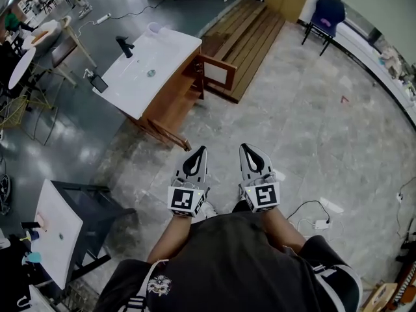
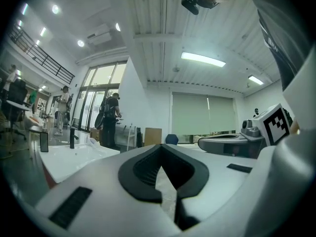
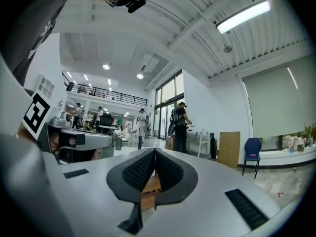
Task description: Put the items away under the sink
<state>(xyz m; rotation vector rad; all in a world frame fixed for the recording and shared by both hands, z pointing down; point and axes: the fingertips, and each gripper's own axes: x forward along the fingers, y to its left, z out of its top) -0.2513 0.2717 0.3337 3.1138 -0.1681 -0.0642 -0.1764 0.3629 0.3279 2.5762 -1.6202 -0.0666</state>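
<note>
On the pale stone floor (image 1: 312,129), well apart from the sink, is where I stand, so the biggest risk is the walk in. The surface looks glossy, and my own body hides my feet from me. The wooden platform (image 1: 244,38) lies just behind the sink cabinet (image 1: 170,103), and if I come round too far I could catch its edge. The cabinet's door (image 1: 218,73) hangs open toward that platform. A careless swing of an arm could knock it shut over the space I need. To my right a white cable (image 1: 304,207) and its plug block (image 1: 320,224) trail on the floor, a trip hazard if I step sideways.

The only loose item I can make out is a small cup (image 1: 153,28) at the far corner of the white sink top (image 1: 130,86), near the tap (image 1: 123,45). It sits close to the edge, and a nudge could tip it off. What else is to be put away I cannot tell from here. My left tool (image 1: 200,151) and right tool (image 1: 246,149) are both clenched with nothing between the jaws. Unless I open one before reaching, I will only shove the cup.
</note>
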